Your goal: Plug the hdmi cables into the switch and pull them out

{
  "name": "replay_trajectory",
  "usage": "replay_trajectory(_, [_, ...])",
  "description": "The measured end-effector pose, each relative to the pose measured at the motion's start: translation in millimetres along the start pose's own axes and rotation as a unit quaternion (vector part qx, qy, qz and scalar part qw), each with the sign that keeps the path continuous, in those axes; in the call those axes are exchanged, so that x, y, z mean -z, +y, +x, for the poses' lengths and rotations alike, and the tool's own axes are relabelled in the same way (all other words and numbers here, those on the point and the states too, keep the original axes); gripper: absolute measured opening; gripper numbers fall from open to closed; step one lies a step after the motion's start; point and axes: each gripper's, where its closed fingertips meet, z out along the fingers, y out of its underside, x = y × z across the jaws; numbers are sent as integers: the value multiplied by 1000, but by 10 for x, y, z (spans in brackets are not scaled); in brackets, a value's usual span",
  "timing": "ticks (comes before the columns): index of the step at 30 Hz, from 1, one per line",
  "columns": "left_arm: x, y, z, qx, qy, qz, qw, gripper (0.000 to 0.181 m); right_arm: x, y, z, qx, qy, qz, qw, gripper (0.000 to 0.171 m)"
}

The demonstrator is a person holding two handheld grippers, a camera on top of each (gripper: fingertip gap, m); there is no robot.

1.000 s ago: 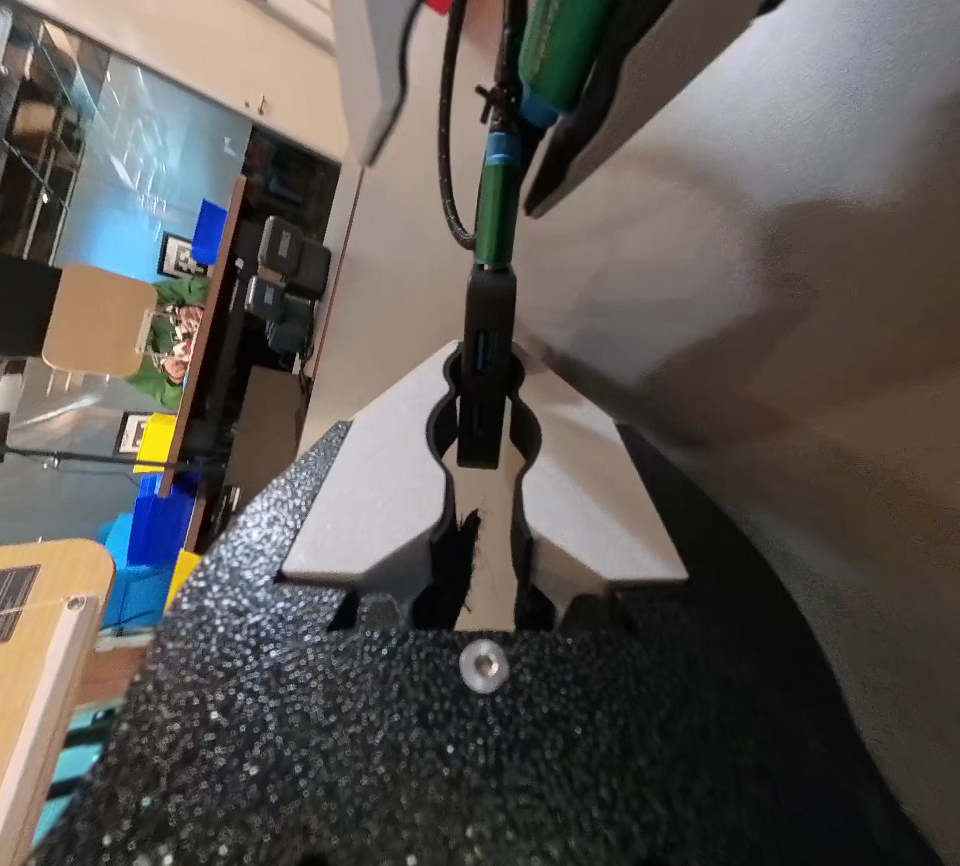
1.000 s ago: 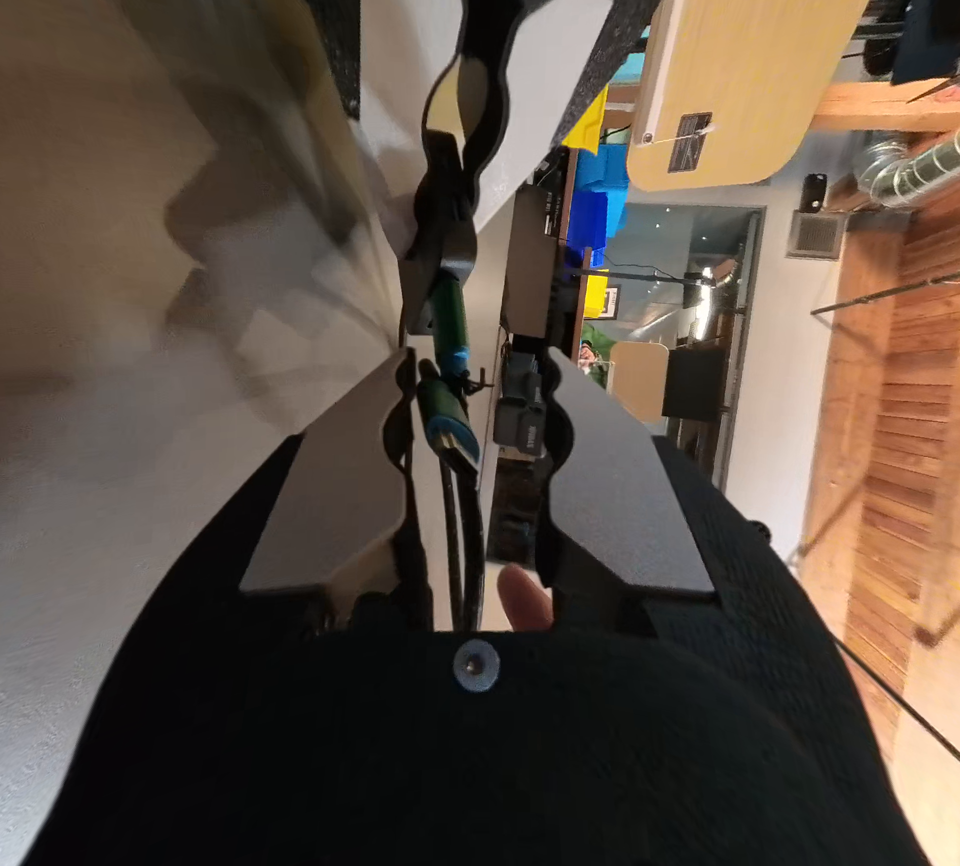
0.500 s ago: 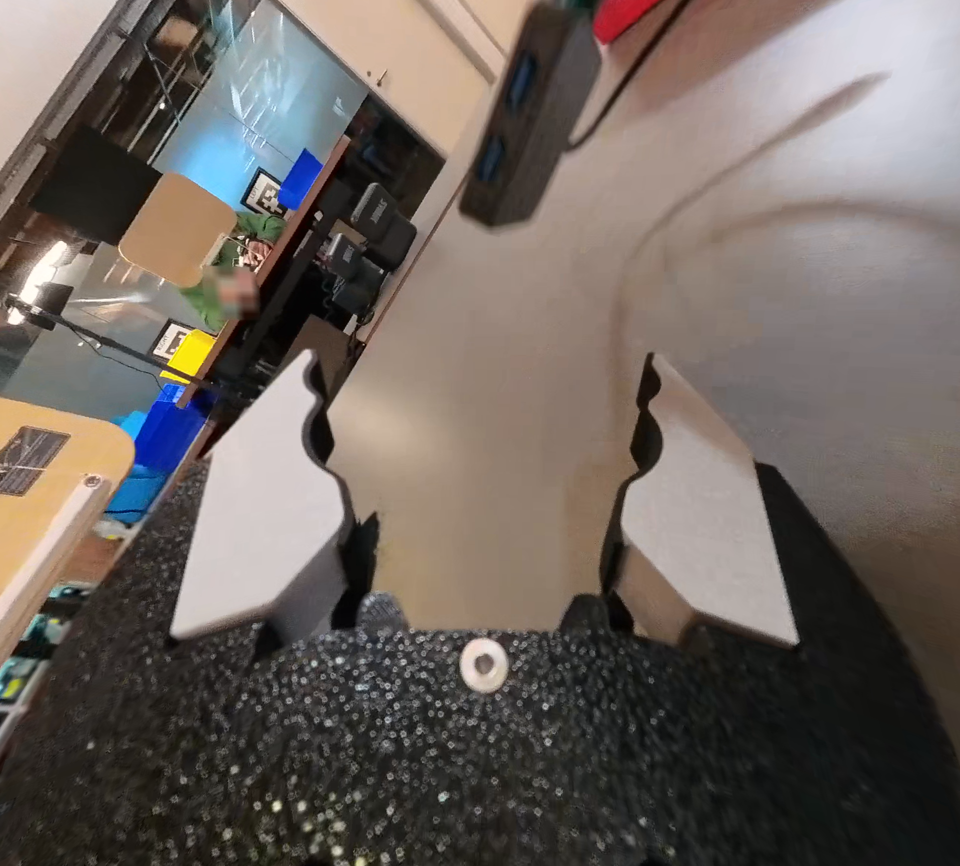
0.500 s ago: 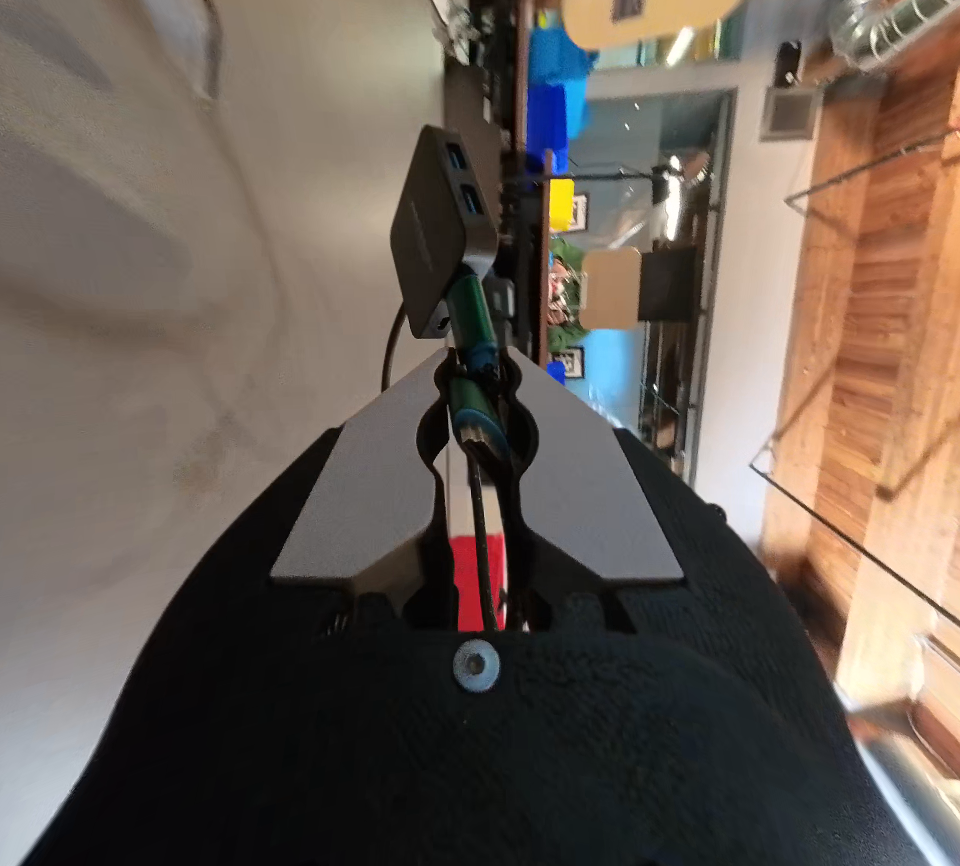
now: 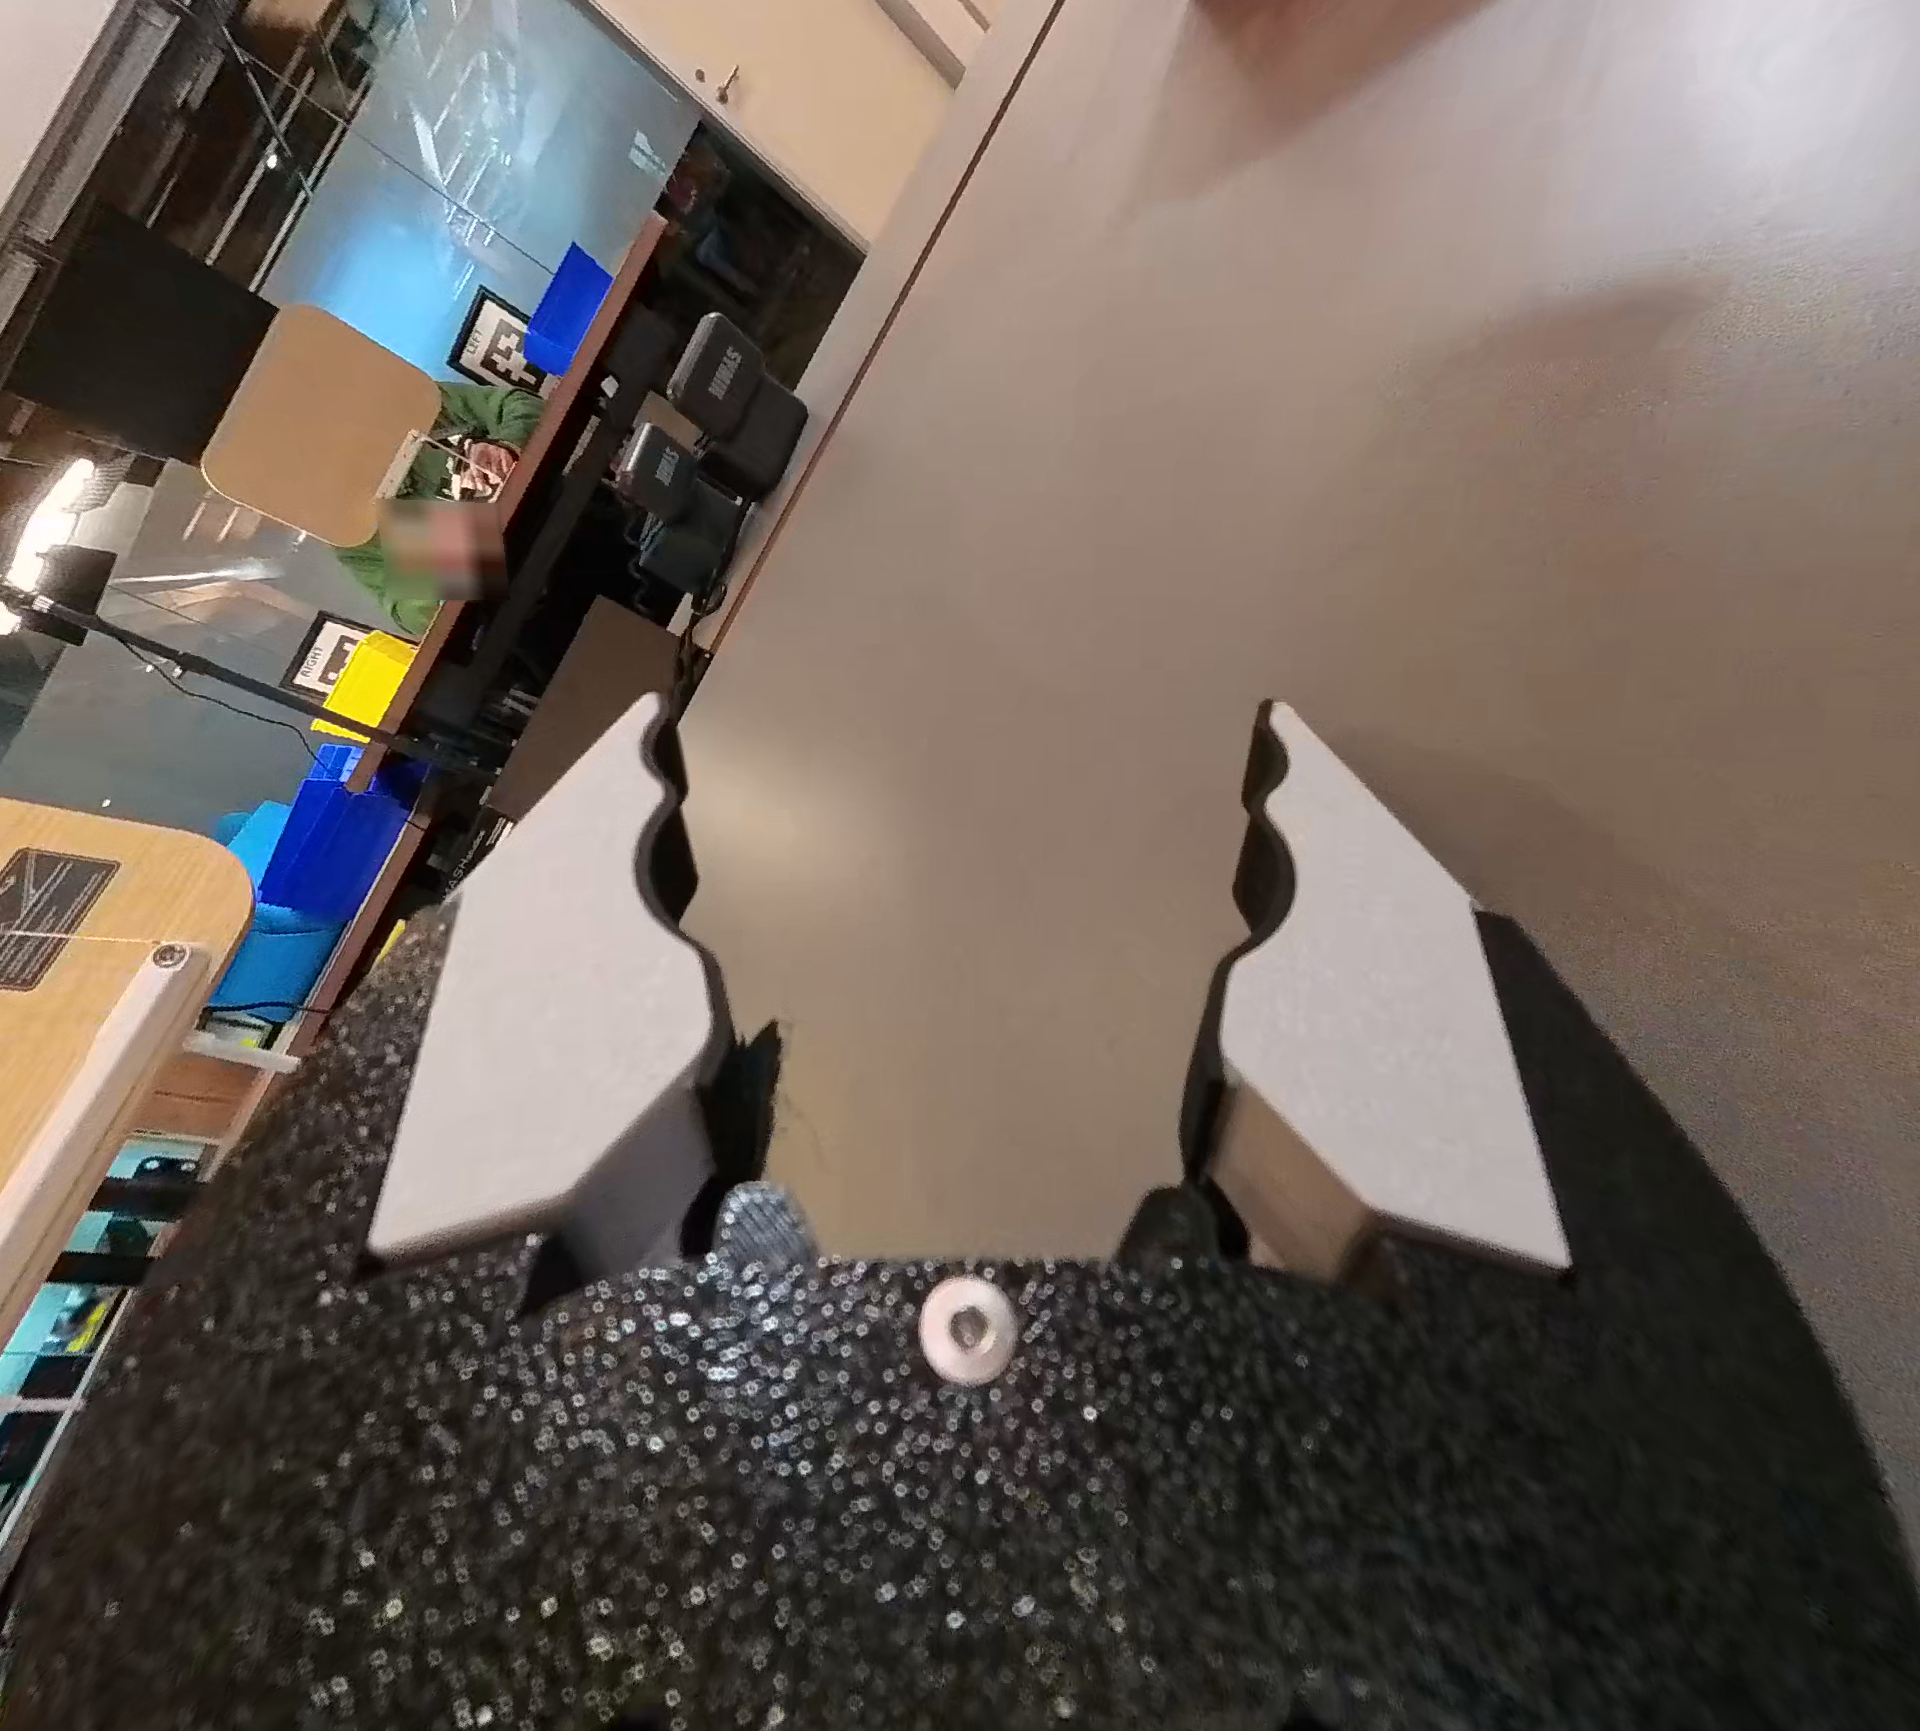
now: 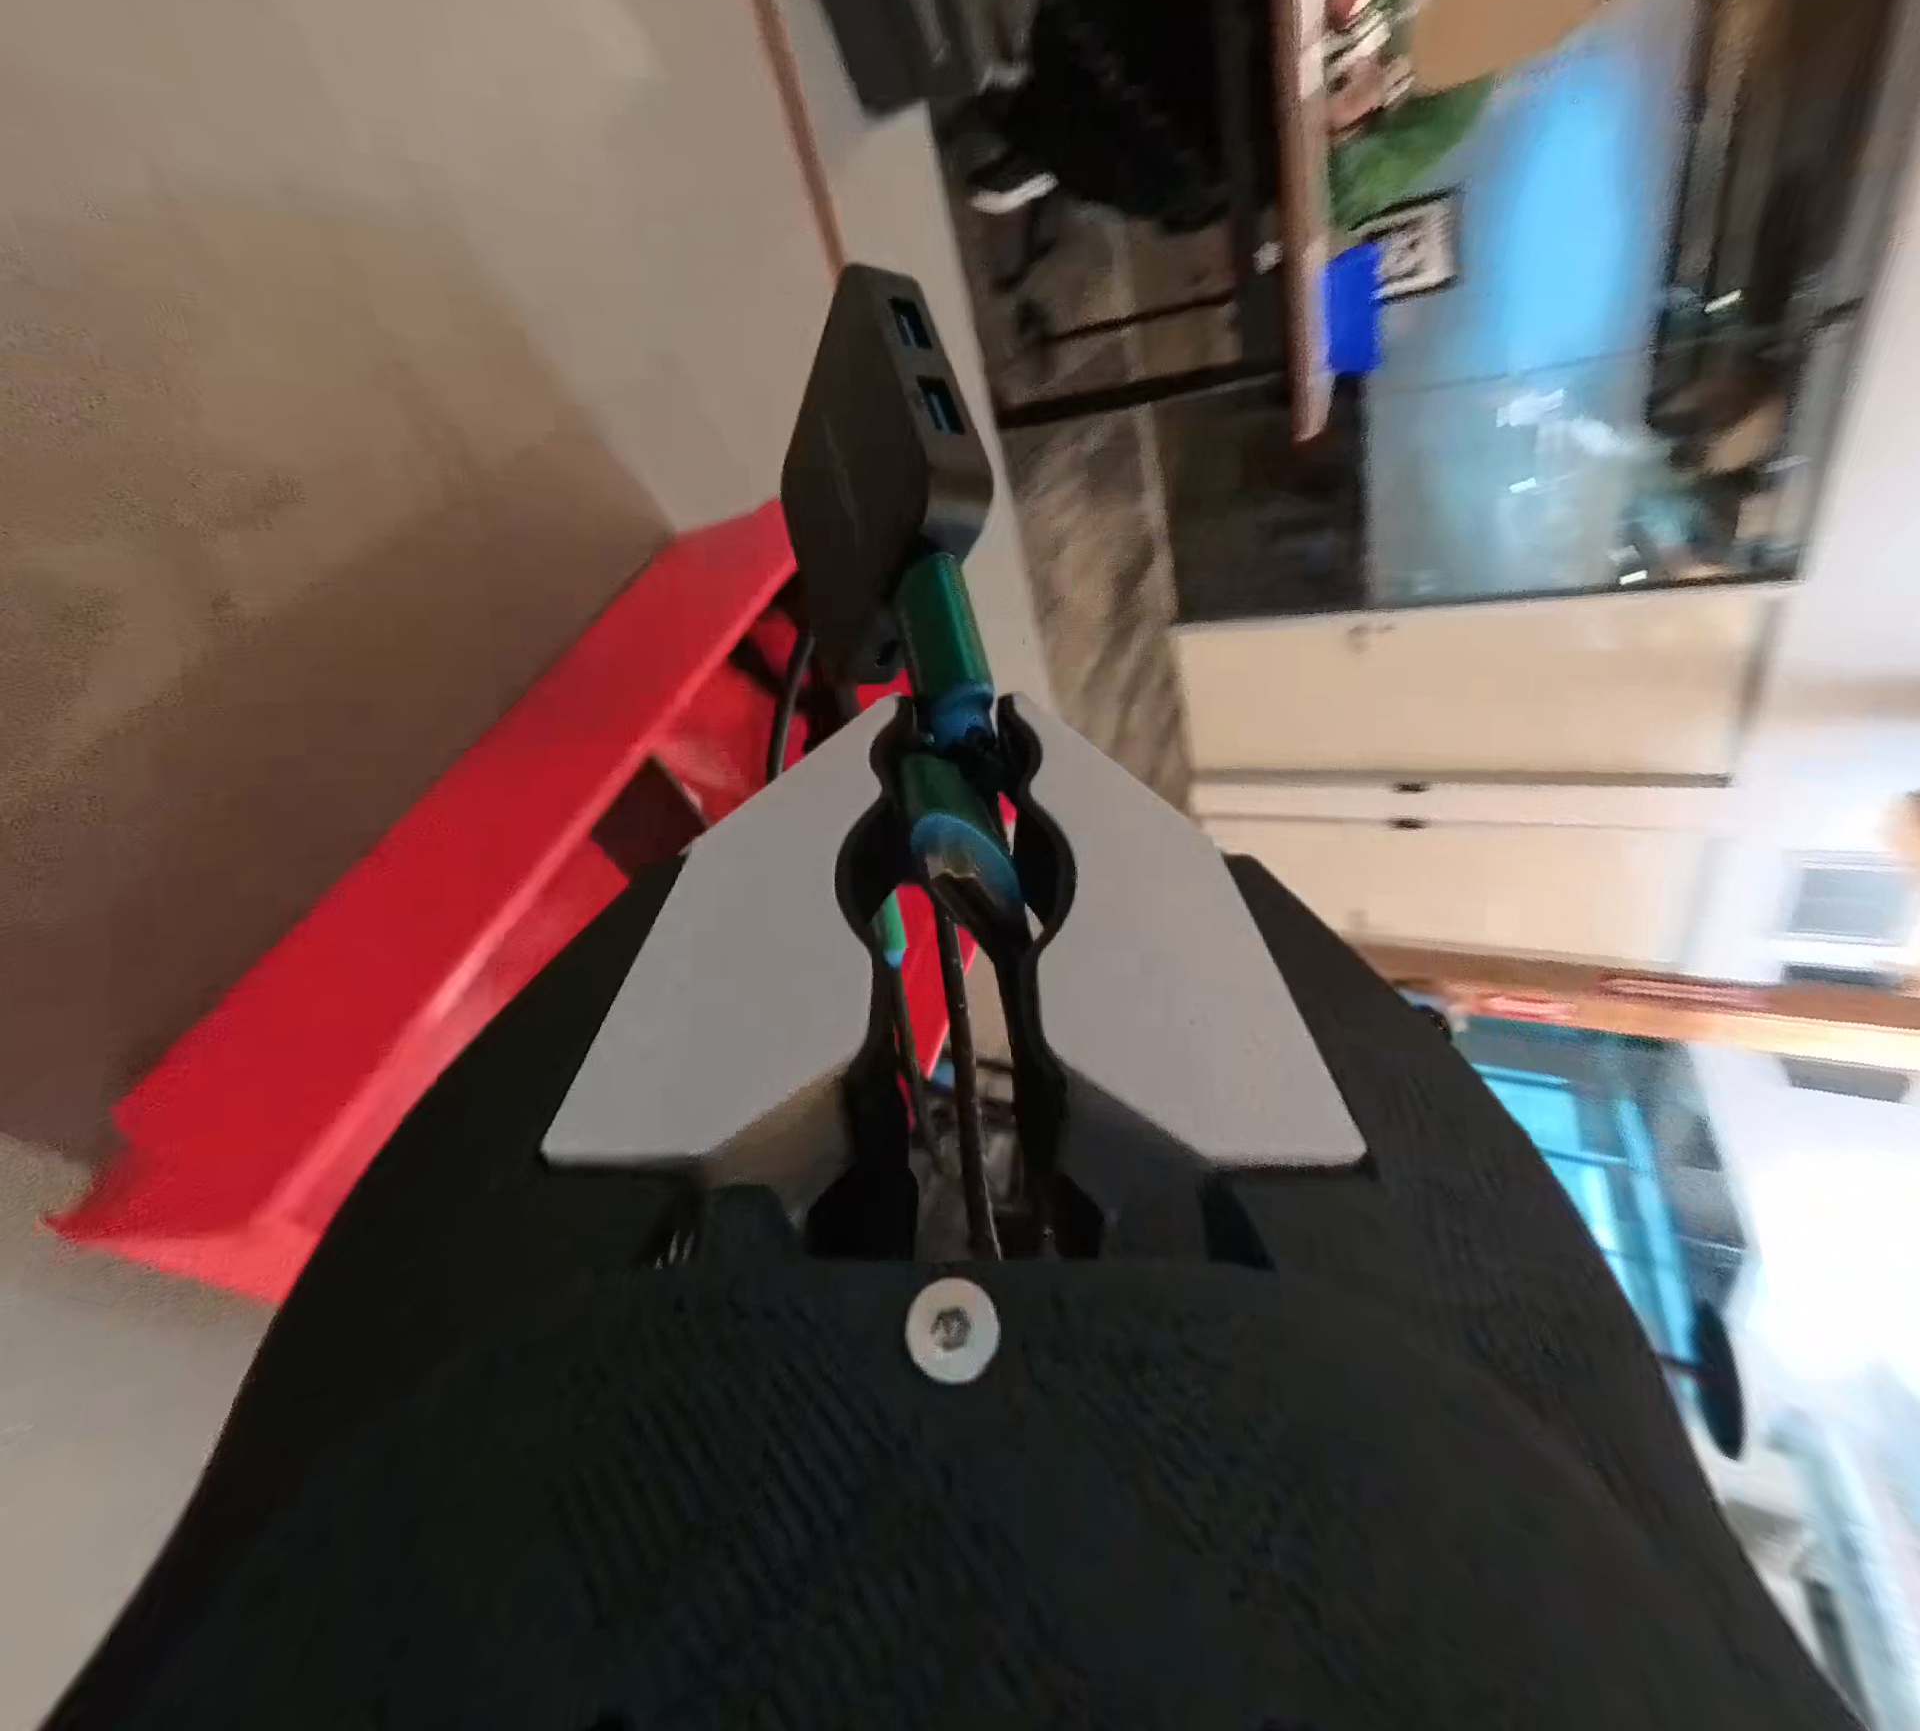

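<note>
My left gripper (image 5: 966, 808) has let go, jaws spread over bare counter (image 5: 1351, 434). My right gripper (image 6: 951, 725) now carries everything: jaws pinching the green cable (image 6: 940, 632), still plugged into the dangling black switch (image 6: 868, 476) above the red tray (image 6: 499, 850). Unplugging remains.

The left gripper (image 5: 961, 871), grey wavy-edged fingers on a speckled black body, fills the lower half of its frame, jaws spread wide with nothing between them. The right gripper (image 6: 954, 751), grey fingers on a black ribbed body, sits low centre, fingertips pinched together on green-and-blue cable plugs (image 6: 951, 814)
</note>
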Motion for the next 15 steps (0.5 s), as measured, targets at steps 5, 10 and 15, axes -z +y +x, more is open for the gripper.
replay_trajectory(5, [-4, 4, 17, -4, 3, -1, 1000, 103, -329, 502, 125, 5, -110, -96, 989, 14])
replay_trajectory(10, [-1, 6, 31, -9, 6, -1, 1000, 101, -649, 688, -100, 30, -207, -161, 965, 14])
replay_trajectory(15, [2, 15, 30, -7, 8, -2, 1000, 99, -895, 827, -357, 84, -272, -236, 929, 14])
